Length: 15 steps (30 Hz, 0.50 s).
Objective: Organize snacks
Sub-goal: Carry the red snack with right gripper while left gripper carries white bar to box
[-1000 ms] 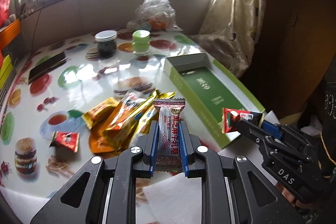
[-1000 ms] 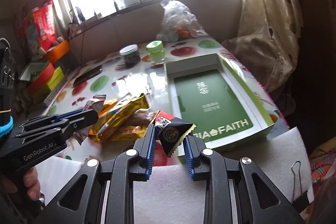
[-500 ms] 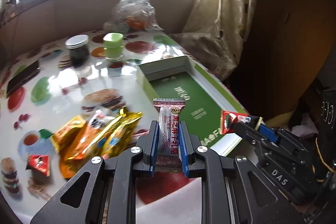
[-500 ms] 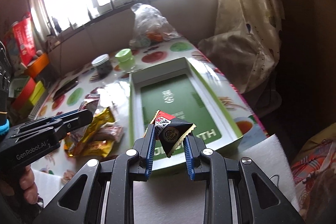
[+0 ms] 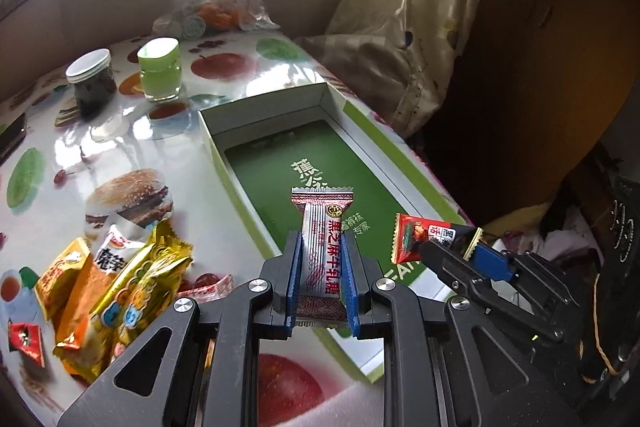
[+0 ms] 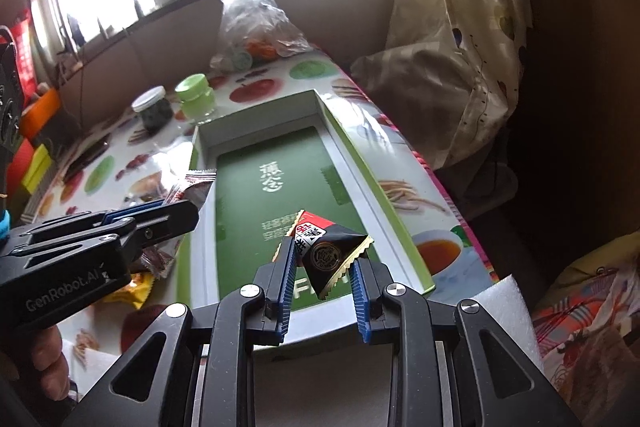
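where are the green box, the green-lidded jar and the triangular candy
green box (image 5: 320,99), left wrist view, far inner wall
green-lidded jar (image 5: 159,55), left wrist view, lid
triangular candy (image 6: 332,255), right wrist view, black face

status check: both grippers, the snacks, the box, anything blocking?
Left gripper shut on white candy bar. Right gripper shut on black triangular snack. Both over green box; box empty, nothing blocking.

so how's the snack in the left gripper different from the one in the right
The long candy bar in the left gripper is a white and red strip, upright. The triangular packet in the right gripper is black and red, pyramid-shaped, tilted. Both are clamped above the green box.
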Tool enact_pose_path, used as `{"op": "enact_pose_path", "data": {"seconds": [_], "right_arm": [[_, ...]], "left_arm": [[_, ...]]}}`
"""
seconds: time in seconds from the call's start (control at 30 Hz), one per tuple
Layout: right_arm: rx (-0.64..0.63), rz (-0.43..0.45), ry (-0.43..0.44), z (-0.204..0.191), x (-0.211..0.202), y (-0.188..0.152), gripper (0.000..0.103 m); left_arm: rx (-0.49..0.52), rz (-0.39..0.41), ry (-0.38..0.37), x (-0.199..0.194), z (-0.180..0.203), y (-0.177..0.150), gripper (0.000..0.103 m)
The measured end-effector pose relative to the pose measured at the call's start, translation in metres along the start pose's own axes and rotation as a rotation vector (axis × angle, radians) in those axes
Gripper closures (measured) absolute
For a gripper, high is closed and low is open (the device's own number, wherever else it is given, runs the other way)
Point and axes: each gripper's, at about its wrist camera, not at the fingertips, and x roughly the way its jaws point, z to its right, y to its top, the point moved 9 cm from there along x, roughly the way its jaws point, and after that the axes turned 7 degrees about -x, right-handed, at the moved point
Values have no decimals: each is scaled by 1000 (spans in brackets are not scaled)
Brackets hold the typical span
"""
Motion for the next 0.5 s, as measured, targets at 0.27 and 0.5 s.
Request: {"op": "enact_pose_path", "data": {"seconds": [0.27, 0.5], "right_arm": [[-8, -37, -17, 12, 14, -3, 78], [-4, -54, -19, 17, 22, -5, 78]], "left_arm": [[12, -47, 10, 24, 5, -5, 83], [17, -61, 16, 33, 6, -3, 83]]}}
